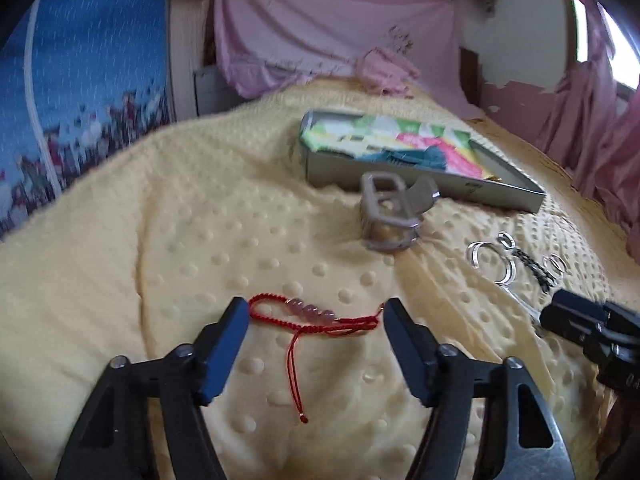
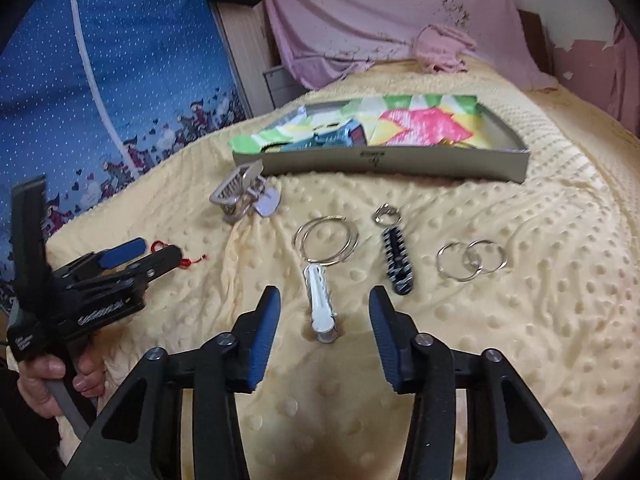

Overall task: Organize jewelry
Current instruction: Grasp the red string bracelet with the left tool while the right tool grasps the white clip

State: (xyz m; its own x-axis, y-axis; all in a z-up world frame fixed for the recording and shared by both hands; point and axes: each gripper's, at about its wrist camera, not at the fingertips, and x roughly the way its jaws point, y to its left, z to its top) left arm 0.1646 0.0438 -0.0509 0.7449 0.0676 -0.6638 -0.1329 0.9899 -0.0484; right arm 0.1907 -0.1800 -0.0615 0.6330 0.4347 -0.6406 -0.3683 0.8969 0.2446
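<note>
Our left tool (image 1: 316, 312) straddles, unclamped, the red bracelet (image 1: 320, 318) mid-bed, our right tool (image 2: 324, 312) stands apart around the white hair clip (image 2: 320, 304) beside it, and we risk pinching the blanket (image 1: 200, 220) along with either.

Near the one open box (image 2: 376, 166) on the yellow blanket (image 2: 520, 320), the pieces lay as follows: one taupe claw clip (image 2: 240, 196) just before its left end, two large hoops (image 2: 326, 240), two comb clips, one white (image 2: 320, 304) and one black (image 2: 398, 260), two small rings (image 2: 472, 260), and one red cord bracelet (image 1: 316, 316) farthest left.
</note>
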